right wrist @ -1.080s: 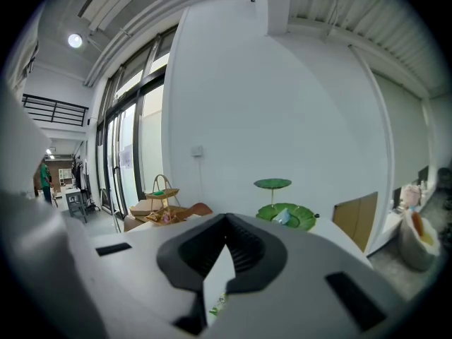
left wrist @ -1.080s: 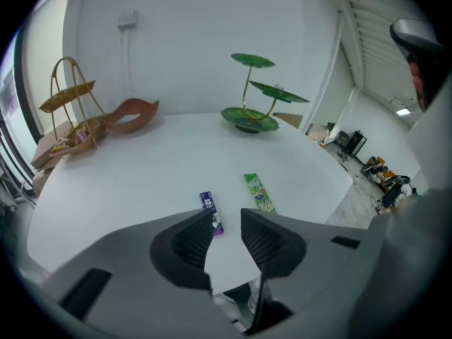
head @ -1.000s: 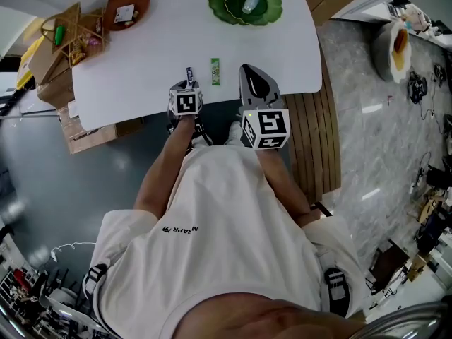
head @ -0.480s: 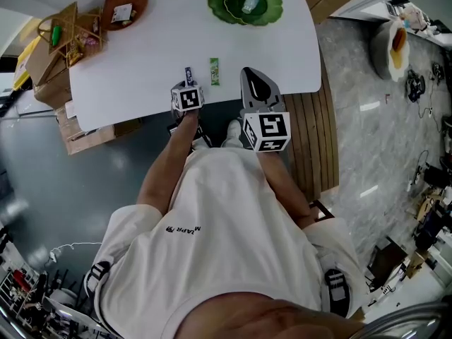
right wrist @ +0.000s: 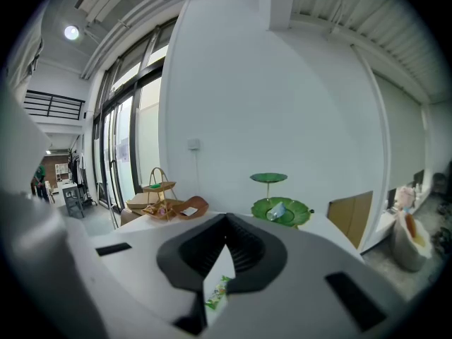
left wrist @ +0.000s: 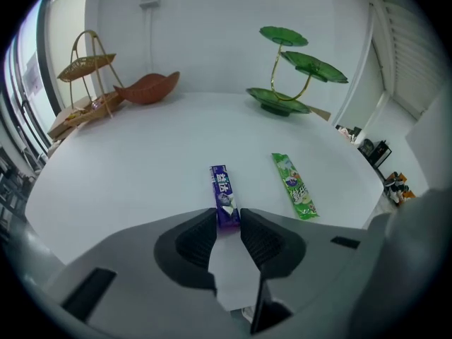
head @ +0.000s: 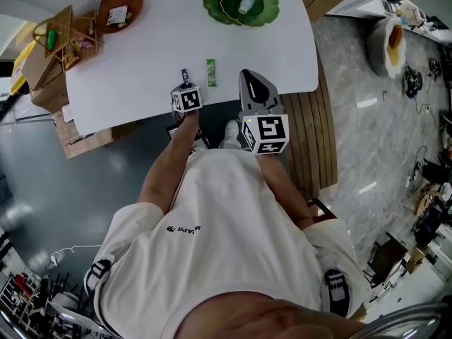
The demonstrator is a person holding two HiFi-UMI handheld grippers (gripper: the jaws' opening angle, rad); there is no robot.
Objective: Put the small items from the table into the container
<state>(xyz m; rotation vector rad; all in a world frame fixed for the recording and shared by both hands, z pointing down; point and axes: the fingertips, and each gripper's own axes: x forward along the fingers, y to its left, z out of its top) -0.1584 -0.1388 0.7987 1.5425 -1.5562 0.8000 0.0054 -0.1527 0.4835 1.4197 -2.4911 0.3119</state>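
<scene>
Centring the left gripper [left wrist: 228, 217] on the purple gum pack [left wrist: 223, 184] should help: its closing jaws flank the near end, not yet pinching.

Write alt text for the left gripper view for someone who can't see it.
The left gripper, jaws open, straddles the near end of a purple pack on a white table. A green pack lies to its right, a green tiered stand behind.
</scene>
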